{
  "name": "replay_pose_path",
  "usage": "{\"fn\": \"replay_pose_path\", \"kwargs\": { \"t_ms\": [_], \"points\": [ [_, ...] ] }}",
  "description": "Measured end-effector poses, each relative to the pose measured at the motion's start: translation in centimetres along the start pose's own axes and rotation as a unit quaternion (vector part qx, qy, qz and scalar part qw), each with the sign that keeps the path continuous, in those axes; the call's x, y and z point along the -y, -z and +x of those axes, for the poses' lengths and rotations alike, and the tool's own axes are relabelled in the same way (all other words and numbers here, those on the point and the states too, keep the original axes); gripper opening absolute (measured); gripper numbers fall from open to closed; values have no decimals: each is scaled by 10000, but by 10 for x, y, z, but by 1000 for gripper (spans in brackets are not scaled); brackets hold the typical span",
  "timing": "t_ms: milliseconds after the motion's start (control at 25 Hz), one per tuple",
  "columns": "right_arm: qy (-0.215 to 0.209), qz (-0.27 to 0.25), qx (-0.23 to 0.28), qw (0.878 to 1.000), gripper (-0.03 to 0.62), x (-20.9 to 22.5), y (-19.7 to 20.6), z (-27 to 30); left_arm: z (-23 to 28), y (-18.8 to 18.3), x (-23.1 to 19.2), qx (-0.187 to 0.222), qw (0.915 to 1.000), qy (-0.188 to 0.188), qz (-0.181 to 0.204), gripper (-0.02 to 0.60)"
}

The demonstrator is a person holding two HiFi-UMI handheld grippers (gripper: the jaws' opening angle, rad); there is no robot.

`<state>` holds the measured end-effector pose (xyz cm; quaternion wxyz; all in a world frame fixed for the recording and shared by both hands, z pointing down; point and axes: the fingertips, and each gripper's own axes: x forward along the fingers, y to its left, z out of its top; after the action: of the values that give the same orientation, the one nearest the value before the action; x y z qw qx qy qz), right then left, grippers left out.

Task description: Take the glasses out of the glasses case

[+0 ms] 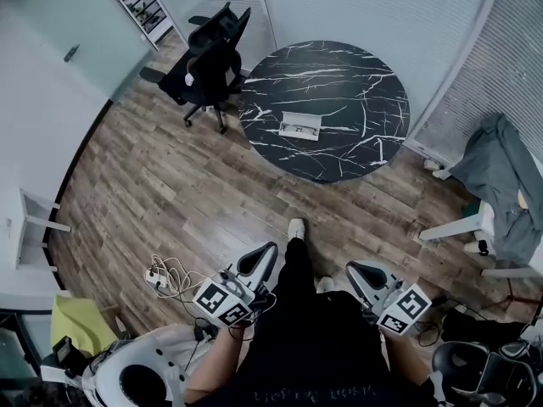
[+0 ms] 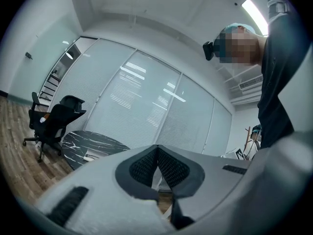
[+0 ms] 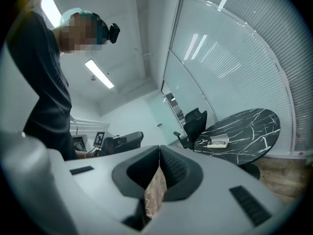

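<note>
While the person stood on the wooden floor, well apart from the round black marble tabletop, both tools were held low and close to the body. The left tongs had its jaws brought together at the tips, with nothing between them; its own view showed the ribbed pads meeting along one seam. The right tongs was likewise closed and empty, the pads touching at the tips, with only floor showing through the gap lower down.

The glasses case, pale and seemingly open, lay on the tabletop near its left side, far from both tongs. It also showed small in the right gripper view. Its contents were too small to make out.

A black office chair stood just beside the tabletop's left edge.

Each marker cube bore black-and-white square patterns, no letters. Faint lettering on the person's dark shirt could not be read.
</note>
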<state>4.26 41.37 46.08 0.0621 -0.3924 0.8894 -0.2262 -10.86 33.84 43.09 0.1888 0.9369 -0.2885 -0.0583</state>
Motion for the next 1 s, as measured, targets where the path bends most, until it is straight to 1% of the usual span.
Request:
{"fn": "replay_pose_path", "kwargs": {
  "t_ms": [160,400,560,640,720,1000],
  "points": [
    [117,49,-63,9999,29,25,-11,26,28,-8,-29,-52,9999,85,-7,18],
    [109,138,-257,9995,29,65,-33,94,71,-21,-92,-218,9996,125,-147,18],
    [56,108,-289,9995,29,86,-56,139,97,-45,-127,-158,9997,197,-57,18],
    [52,81,-313,9995,29,96,-66,159,106,-57,-145,-130,9998,176,-17,18],
    [73,21,-378,9993,30,104,-73,176,111,-65,-162,-136,9998,143,-55,18],
    [253,32,-506,9984,31,131,-85,219,129,-78,-213,-258,9994,157,-150,18]
  ]
}}
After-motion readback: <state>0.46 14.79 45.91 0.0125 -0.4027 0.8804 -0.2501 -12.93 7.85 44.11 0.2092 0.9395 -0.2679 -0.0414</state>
